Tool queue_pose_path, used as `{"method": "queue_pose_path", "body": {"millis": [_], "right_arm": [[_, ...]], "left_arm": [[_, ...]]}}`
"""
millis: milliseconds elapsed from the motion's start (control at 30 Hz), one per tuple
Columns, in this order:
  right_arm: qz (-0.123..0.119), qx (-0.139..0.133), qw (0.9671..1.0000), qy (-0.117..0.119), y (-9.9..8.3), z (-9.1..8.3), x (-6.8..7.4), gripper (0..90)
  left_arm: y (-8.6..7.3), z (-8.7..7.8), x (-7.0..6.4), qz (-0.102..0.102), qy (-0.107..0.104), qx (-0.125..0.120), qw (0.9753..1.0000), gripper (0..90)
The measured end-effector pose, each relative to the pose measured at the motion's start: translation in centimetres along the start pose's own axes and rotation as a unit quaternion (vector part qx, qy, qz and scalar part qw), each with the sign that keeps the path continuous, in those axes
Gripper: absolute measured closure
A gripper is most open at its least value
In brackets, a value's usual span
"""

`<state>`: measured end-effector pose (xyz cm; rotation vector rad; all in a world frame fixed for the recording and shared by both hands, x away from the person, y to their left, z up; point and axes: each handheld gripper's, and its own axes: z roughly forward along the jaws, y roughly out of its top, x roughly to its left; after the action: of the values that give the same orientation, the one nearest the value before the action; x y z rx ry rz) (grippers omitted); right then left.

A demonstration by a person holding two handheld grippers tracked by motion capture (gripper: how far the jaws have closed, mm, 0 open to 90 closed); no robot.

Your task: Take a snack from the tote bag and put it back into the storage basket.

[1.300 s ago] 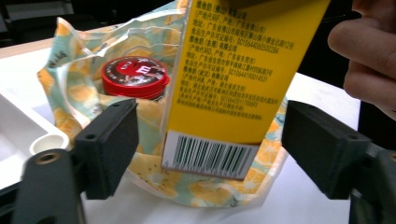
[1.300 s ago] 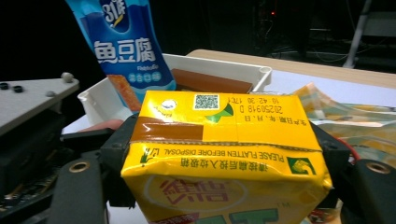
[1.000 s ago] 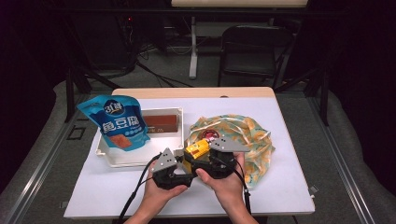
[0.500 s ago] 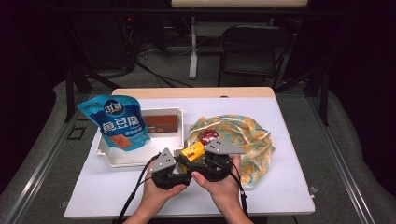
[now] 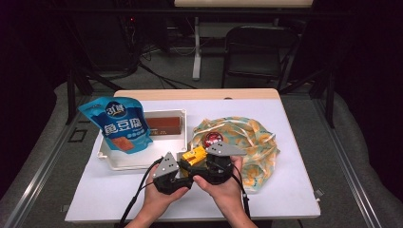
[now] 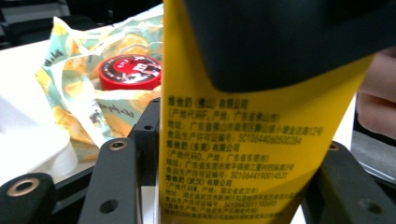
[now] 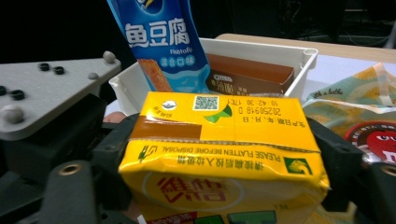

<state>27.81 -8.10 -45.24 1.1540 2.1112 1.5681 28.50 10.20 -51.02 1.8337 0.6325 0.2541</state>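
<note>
A yellow drink carton (image 5: 194,156) hangs just above the table's near middle, between my two grippers. My left gripper (image 5: 184,165) meets it from the left and is shut on it; in the left gripper view the carton (image 6: 243,140) sits wedged between the black jaws. My right gripper (image 5: 203,162) comes from the right and is also shut on the carton (image 7: 219,140), whose top flap faces that camera. The left gripper's grey plate (image 7: 42,98) shows beside it.
A white tray (image 5: 142,162) at the left holds a blue snack pouch (image 5: 122,126) and a brown box (image 5: 164,124). Right of the grippers lies a crumpled patterned bag (image 5: 252,142) with a red-lidded tin (image 5: 212,138) on it.
Both grippers, with the yellow carton between them, have drifted slightly toward the table's near edge and a little left. Tray, pouch and bag stay put.
</note>
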Motion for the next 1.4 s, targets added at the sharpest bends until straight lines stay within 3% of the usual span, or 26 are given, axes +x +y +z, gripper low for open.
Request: {"method": "queue_pose_path", "body": {"millis": [67, 100, 167, 200, 267, 400, 433, 533, 567, 600, 700, 800, 900, 1100, 1400], "right_arm": [[0.002, -0.008, 1.0, 0.003, 0.1, -0.2, 0.1, 13.2], [-0.001, -0.014, 0.9999, -0.001, 0.3, -0.4, 0.2, 12.8], [-0.005, -0.017, 0.9998, -0.013, 0.6, -0.7, 0.3, 13.0], [-0.005, -0.02, 0.9997, -0.012, 0.7, -0.9, 0.2, 12.4], [-0.002, -0.03, 0.9995, -0.003, 0.8, -1.3, -0.1, 9.5], [0.0, -0.039, 0.9992, -0.006, 1.1, -1.9, -0.5, 10.9], [0.002, -0.044, 0.999, -0.007, 1.1, -2.1, -0.6, 10.9], [0.002, -0.046, 0.9989, -0.01, 1.1, -2.5, -1.0, 11.4], [0.0, -0.048, 0.9988, -0.012, 1.1, -2.6, -1.3, 11.8], [0.0, -0.053, 0.9985, -0.013, 1.0, -2.7, -1.5, 12.3], [-0.004, -0.053, 0.9985, -0.017, 0.7, -2.9, -2.1, 12.3], [0.005, -0.051, 0.9982, -0.031, 0.2, -3.2, -3.1, 13.2], [0.008, -0.047, 0.998, -0.042, -0.4, -3.5, -4.2, 13.6], [0.018, -0.043, 0.997, -0.062, -1.6, -4.4, -6.2, 13.9], [0.028, -0.043, 0.9949, -0.087, -2.8, -5.9, -8.1, 14.1]], "left_arm": [[0.0, -0.2, 0.3, -0.009, 0.011, -0.005, 0.9999, 50.2], [0.0, -0.4, 0.6, -0.013, -0.002, -0.005, 0.9999, 50.3], [0.0, -0.7, 0.9, -0.018, 0.007, -0.008, 0.9998, 50.4], [0.0, -0.9, 1.2, -0.019, 0.0, -0.007, 0.9998, 50.4], [-0.1, -1.1, 1.5, -0.021, 0.01, -0.008, 0.9997, 50.5], [-0.3, -1.6, 2.1, -0.032, 0.024, -0.012, 0.9991, 50.5], [-0.3, -1.7, 2.3, -0.031, 0.015, -0.01, 0.9994, 50.5], [-0.4, -1.9, 2.6, -0.039, 0.021, -0.016, 0.9989, 50.5], [-0.5, -2.0, 2.7, -0.045, 0.029, -0.021, 0.9984, 50.4], [-0.5, -2.2, 3.1, -0.047, 0.01, -0.021, 0.9986, 50.4], [-0.6, -2.6, 3.6, -0.055, 0.037, -0.032, 0.9973, 50.4], [-0.6, -3.1, 4.2, -0.056, 0.036, -0.031, 0.9973, 50.4], [-0.6, -3.5, 4.6, -0.056, 0.053, -0.039, 0.9962, 50.4], [-0.7, -4.4, 5.8, -0.075, 0.056, -0.048, 0.9945, 50.1], [-0.8, -5.3, 7.2, -0.078, 0.072, -0.055, 0.9928, 50.2]]}}
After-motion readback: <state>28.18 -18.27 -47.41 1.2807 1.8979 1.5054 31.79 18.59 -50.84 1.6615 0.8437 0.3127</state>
